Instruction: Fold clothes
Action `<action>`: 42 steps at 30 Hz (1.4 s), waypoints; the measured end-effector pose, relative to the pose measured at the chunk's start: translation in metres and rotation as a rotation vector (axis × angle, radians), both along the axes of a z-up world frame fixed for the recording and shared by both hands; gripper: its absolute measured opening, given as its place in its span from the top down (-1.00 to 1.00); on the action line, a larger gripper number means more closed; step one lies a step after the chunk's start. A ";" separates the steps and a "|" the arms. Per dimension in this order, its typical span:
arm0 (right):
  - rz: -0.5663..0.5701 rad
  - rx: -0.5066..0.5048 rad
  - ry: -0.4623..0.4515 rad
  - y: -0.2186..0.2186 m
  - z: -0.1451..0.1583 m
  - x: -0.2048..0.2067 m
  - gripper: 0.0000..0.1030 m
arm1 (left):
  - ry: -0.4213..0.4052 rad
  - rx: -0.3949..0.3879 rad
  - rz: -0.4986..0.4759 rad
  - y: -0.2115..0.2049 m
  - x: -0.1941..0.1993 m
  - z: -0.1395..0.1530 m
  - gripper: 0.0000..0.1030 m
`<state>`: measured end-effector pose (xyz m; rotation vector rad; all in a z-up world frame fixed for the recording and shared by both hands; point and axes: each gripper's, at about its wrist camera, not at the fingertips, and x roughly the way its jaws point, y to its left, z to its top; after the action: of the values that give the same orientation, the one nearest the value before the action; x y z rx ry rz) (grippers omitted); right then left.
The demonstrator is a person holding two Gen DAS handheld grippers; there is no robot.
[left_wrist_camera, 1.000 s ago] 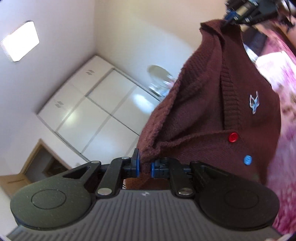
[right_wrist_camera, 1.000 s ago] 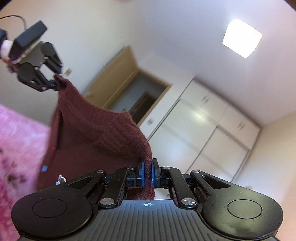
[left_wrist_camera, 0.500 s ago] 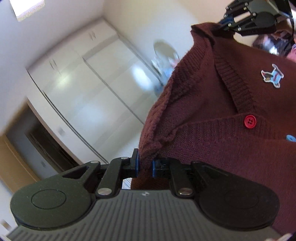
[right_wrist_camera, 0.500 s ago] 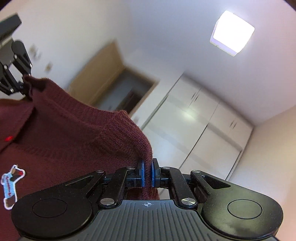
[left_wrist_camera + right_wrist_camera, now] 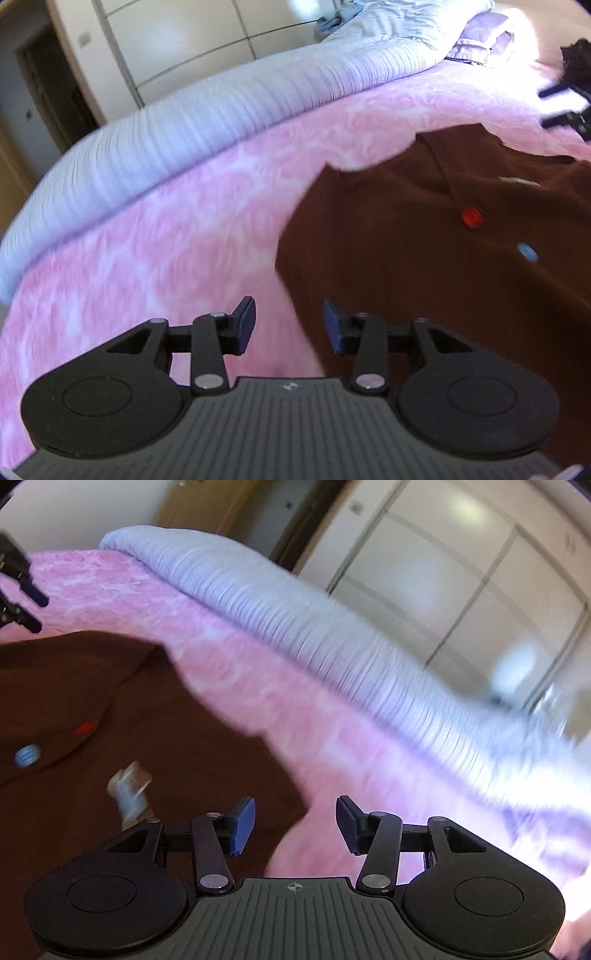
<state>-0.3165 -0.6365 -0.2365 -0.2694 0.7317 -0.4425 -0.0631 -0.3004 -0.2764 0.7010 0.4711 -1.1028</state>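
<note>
A dark red knit cardigan [image 5: 424, 236] with a red button [image 5: 472, 217] and a blue button [image 5: 527, 252] lies spread face up on the pink bedspread [image 5: 155, 240]. It also shows in the right wrist view [image 5: 147, 746]. My left gripper [image 5: 289, 325] is open and empty above the cardigan's left edge. My right gripper [image 5: 295, 821] is open and empty above the cardigan's right edge. Each gripper shows at the other view's far edge, the right one [image 5: 565, 107] and the left one [image 5: 22, 602].
A light blue ribbed duvet [image 5: 207, 99] is bunched along the far side of the bed. Folded lilac cloth [image 5: 480, 44] lies at the far right. White wardrobe doors [image 5: 461, 554] and a doorway [image 5: 40, 85] stand behind.
Both grippers held the cardigan up in the air by its shoulders. They have come down, let go and opened, and the cardigan now lies flat on the bed.
</note>
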 end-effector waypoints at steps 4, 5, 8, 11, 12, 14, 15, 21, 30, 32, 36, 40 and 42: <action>-0.022 0.110 -0.013 0.040 -0.001 -0.056 0.01 | 0.018 -0.017 0.013 0.066 -0.037 0.020 0.19; -0.019 0.132 -0.018 0.052 0.002 -0.070 0.00 | 0.022 -0.022 0.014 0.082 -0.047 0.025 0.15; 0.019 0.143 -0.019 0.095 0.008 -0.105 -0.01 | 0.020 -0.030 -0.002 0.130 -0.086 0.034 0.05; 0.082 0.106 -0.012 0.147 0.011 -0.138 -0.02 | 0.012 -0.018 -0.013 0.167 -0.133 0.030 -0.13; 0.109 0.087 -0.008 0.164 0.010 -0.147 -0.02 | 0.012 -0.015 -0.028 0.176 -0.148 0.027 -0.15; 0.159 0.049 0.003 0.196 0.008 -0.164 -0.02 | 0.028 -0.021 -0.063 0.190 -0.180 0.021 -0.20; 0.182 0.033 0.011 0.209 0.004 -0.169 -0.02 | 0.033 -0.024 -0.079 0.194 -0.193 0.018 -0.21; 0.278 -0.090 0.118 0.265 -0.039 -0.173 -0.03 | -0.017 -0.033 -0.105 0.184 -0.241 -0.009 -0.19; 0.234 -0.055 0.094 0.261 -0.057 -0.154 -0.03 | 0.026 -0.028 -0.090 0.167 -0.237 -0.017 -0.14; 0.229 -0.027 0.081 0.256 -0.054 -0.153 -0.03 | 0.040 -0.029 -0.098 0.169 -0.235 -0.015 -0.12; 0.206 -0.009 0.069 0.248 -0.044 -0.168 -0.03 | 0.049 -0.033 -0.115 0.173 -0.235 -0.011 -0.13; 0.171 -0.065 0.096 0.247 -0.052 -0.173 -0.03 | 0.036 -0.026 -0.057 0.172 -0.229 -0.015 -0.13; 0.157 -0.102 0.106 0.247 -0.057 -0.171 -0.03 | 0.051 -0.037 -0.025 0.171 -0.226 -0.015 -0.13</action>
<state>-0.4876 -0.3890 -0.2938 -0.4459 0.7862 -0.3184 -0.2890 -0.1295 -0.2919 0.6488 0.4859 -1.1521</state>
